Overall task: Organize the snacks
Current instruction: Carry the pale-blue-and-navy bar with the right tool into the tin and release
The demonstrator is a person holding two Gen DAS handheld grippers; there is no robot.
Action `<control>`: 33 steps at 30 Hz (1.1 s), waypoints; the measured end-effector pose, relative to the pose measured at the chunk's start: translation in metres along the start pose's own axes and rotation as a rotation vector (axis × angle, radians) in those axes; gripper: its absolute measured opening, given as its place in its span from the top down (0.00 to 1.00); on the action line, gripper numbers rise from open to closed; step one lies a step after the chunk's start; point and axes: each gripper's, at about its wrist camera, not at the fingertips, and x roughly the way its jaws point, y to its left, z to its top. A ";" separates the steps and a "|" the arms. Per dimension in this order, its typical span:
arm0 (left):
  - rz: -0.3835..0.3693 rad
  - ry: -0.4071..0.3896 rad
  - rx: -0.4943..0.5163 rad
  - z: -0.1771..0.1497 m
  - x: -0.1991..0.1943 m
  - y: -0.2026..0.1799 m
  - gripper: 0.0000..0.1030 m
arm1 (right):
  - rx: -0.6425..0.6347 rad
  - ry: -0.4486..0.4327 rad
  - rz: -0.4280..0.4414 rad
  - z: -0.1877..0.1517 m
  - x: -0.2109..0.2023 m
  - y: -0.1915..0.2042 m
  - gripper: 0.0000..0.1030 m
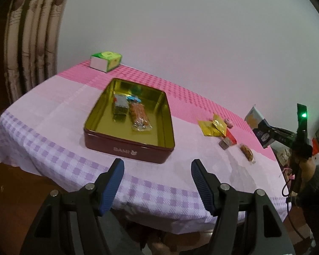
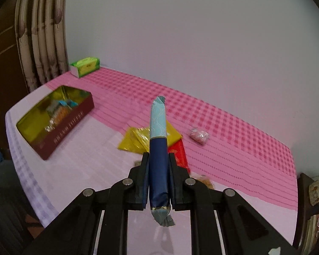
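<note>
A dark red tin [image 1: 125, 148] [image 2: 74, 116] with a gold inside lies open on the pink checked cloth and holds several wrapped snacks [image 1: 139, 114]. My right gripper [image 2: 158, 159] [image 1: 265, 130] is shut on a long blue snack packet [image 2: 158, 148] [image 1: 254, 121], held above the table at the right. Loose on the cloth beneath it lie yellow packets [image 2: 138, 140] [image 1: 212, 126], a red packet [image 2: 179, 153], a small pink sweet [image 2: 198, 136] and a brown snack [image 1: 247, 153]. My left gripper [image 1: 157, 165] stands open over the near table edge, with nothing between its fingers.
A green and white box [image 1: 106, 61] [image 2: 86, 65] stands at the far left corner by the curtain [image 1: 32, 42]. A white wall runs behind the table. A person's hand [image 1: 302, 148] carries the right gripper. Cluttered furniture [image 2: 316, 191] stands beyond the right table edge.
</note>
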 end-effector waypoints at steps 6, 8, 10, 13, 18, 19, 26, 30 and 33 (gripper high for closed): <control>0.066 -0.072 -0.034 0.005 -0.018 0.009 0.35 | 0.005 -0.032 -0.002 0.029 -0.015 0.038 0.87; 0.096 -0.104 -0.043 0.008 -0.024 0.013 0.35 | -0.002 -0.043 0.007 0.040 -0.019 0.055 0.87; 0.121 -0.127 -0.064 0.010 -0.030 0.018 0.35 | -0.013 -0.056 0.014 0.050 -0.023 0.072 0.87; 0.146 -0.144 -0.096 0.012 -0.034 0.026 0.35 | -0.036 -0.071 0.033 0.065 -0.027 0.099 0.87; 0.192 -0.166 -0.147 0.013 -0.037 0.038 0.35 | -0.070 -0.088 0.071 0.085 -0.026 0.144 0.87; 0.196 -0.166 -0.150 0.014 -0.037 0.038 0.35 | -0.074 -0.086 0.078 0.087 -0.025 0.150 0.87; 0.219 -0.193 -0.189 0.015 -0.043 0.045 0.35 | -0.091 -0.067 0.137 0.095 -0.012 0.196 0.87; 0.230 -0.207 -0.209 0.015 -0.045 0.049 0.35 | -0.100 -0.045 0.170 0.095 0.001 0.221 0.87; 0.234 -0.206 -0.228 0.014 -0.044 0.052 0.35 | -0.111 -0.022 0.194 0.092 0.012 0.239 0.87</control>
